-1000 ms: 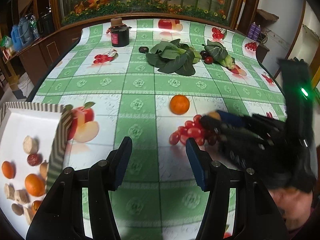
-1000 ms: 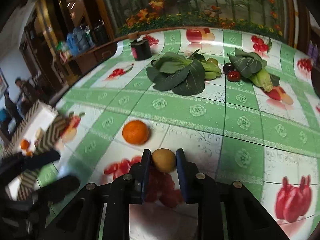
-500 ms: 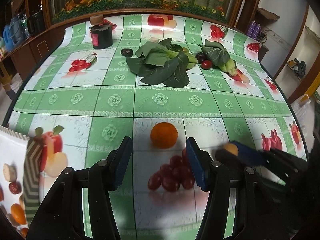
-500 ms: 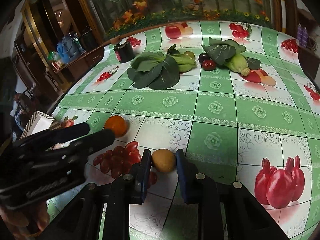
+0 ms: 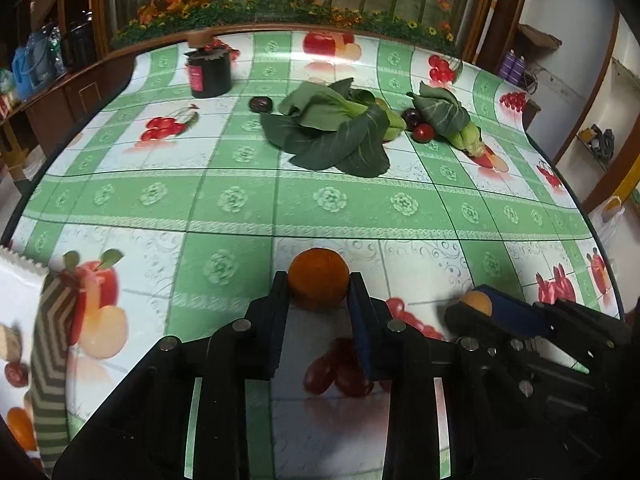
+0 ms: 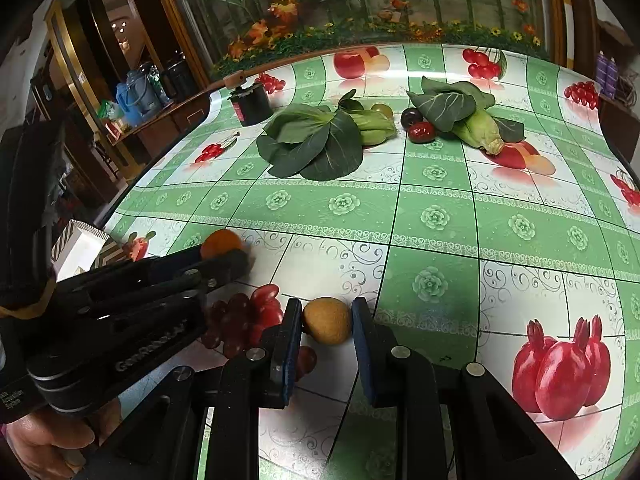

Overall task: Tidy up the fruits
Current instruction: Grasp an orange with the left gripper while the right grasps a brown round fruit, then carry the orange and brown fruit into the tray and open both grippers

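Note:
An orange [image 5: 318, 283] sits between the fingertips of my left gripper [image 5: 318, 286], whose jaws are closed against its sides on the tablecloth. It also shows in the right wrist view [image 6: 221, 242]. My right gripper [image 6: 326, 322] is shut on a brown round fruit [image 6: 327, 320], seen in the left wrist view [image 5: 475, 303] too. A bunch of red grapes [image 6: 244, 316] lies on the table between the two grippers. A white box [image 5: 20, 320] with several fruits stands at the left.
Leafy greens [image 5: 332, 136], a corn cob [image 5: 464, 136], dark plums [image 5: 261, 104] and a red fruit [image 5: 423, 132] lie farther back. A dark jar [image 5: 210, 74] stands at the back left. The table's edge curves away at the right.
My left gripper moved forward over the grapes and closed on the orange. My right gripper kept hold of the brown fruit and shifted slightly.

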